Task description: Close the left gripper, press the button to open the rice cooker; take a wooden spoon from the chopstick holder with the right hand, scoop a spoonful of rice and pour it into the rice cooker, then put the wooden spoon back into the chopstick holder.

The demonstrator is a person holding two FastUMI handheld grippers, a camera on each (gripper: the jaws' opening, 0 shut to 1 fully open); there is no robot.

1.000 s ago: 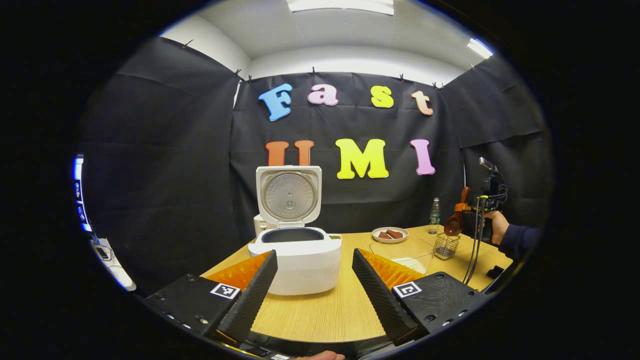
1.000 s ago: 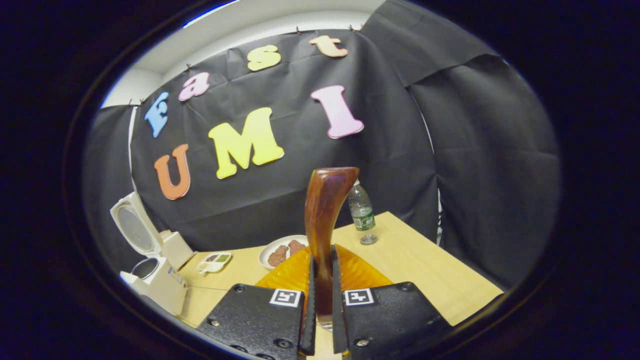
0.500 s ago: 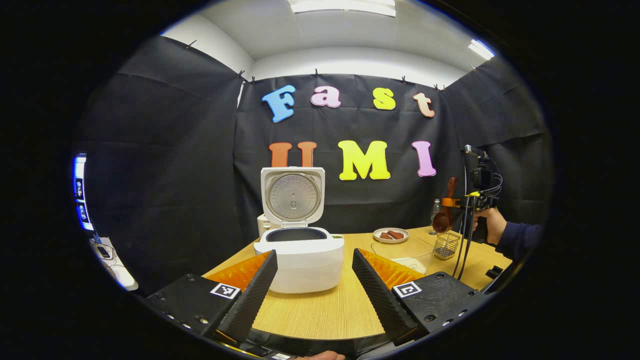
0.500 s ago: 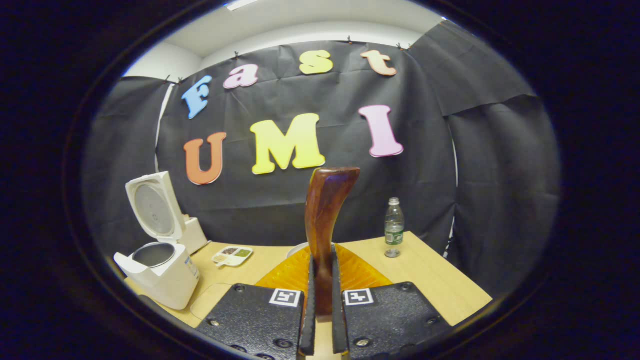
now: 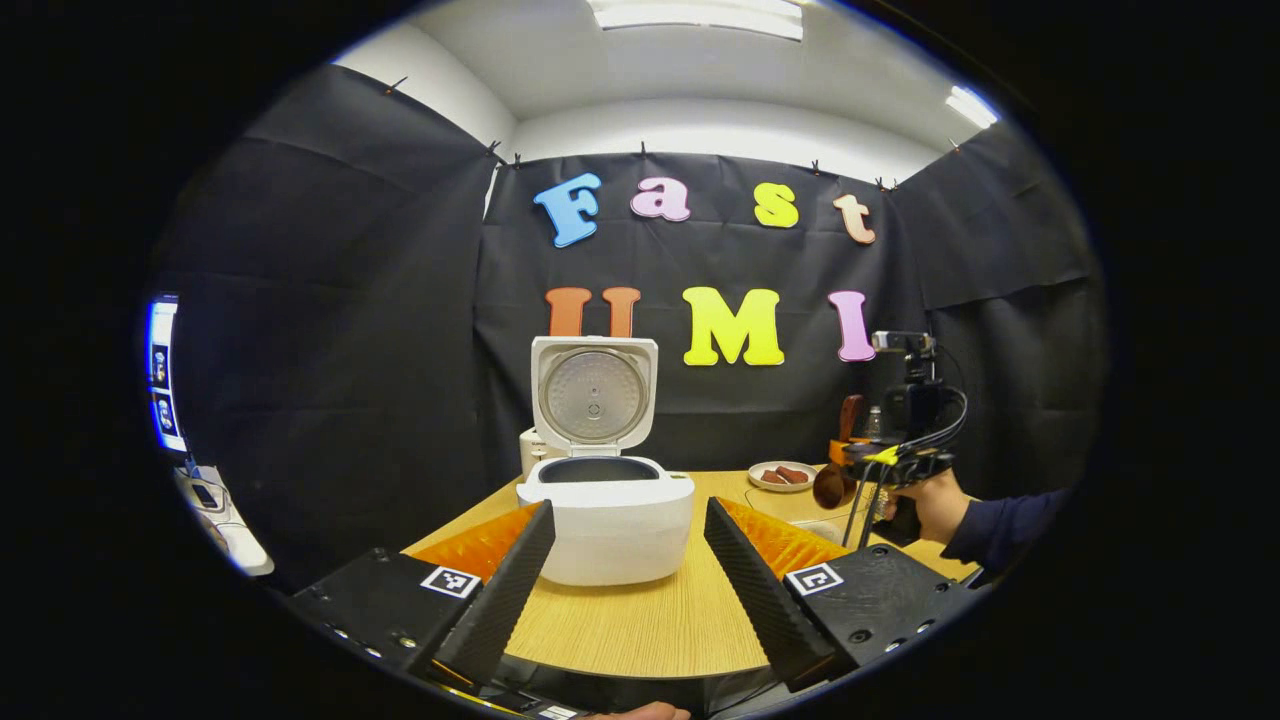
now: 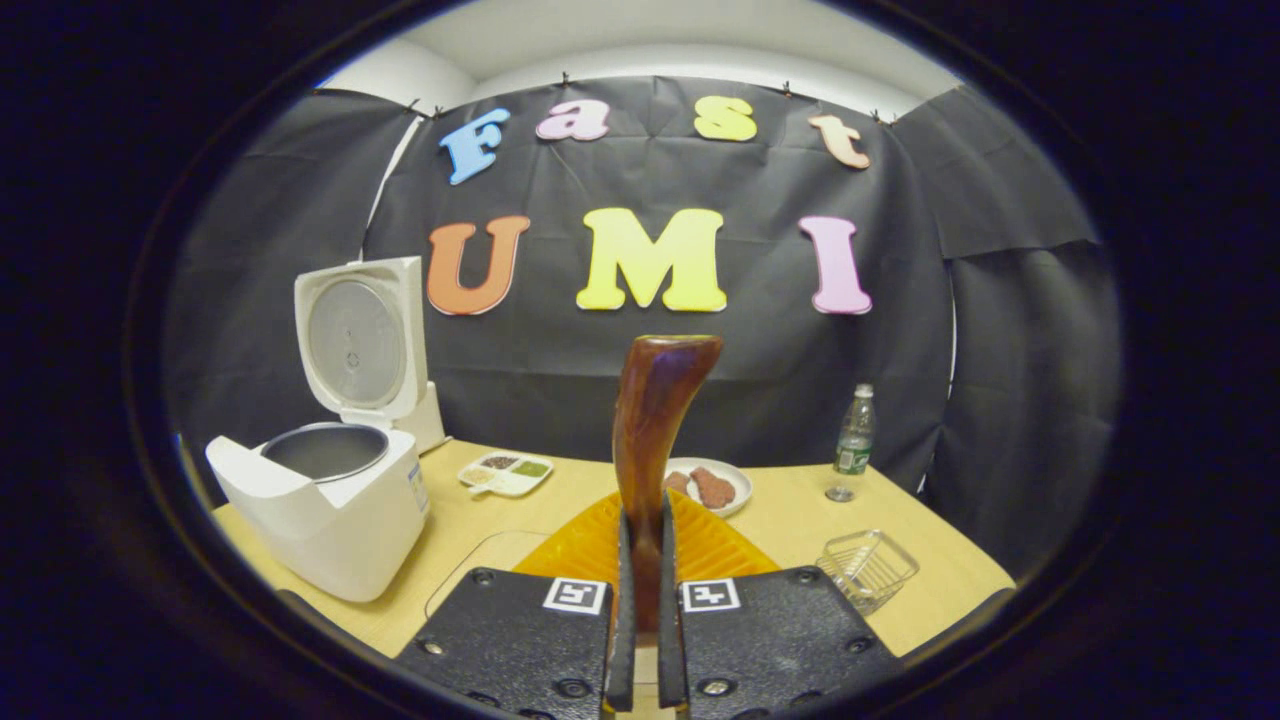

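With the rice cooker (image 6: 330, 500) lid up and my left gripper (image 5: 630, 575) idle, jaws apart, my right gripper (image 6: 641, 640) clamps the wooden spoon (image 6: 650, 440) handle clear of the chopstick holder (image 6: 868, 568); next, I judge, comes dipping its bowl for rice.

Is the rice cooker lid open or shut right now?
Open: the rice cooker lid stands upright, and the inner pot shows.
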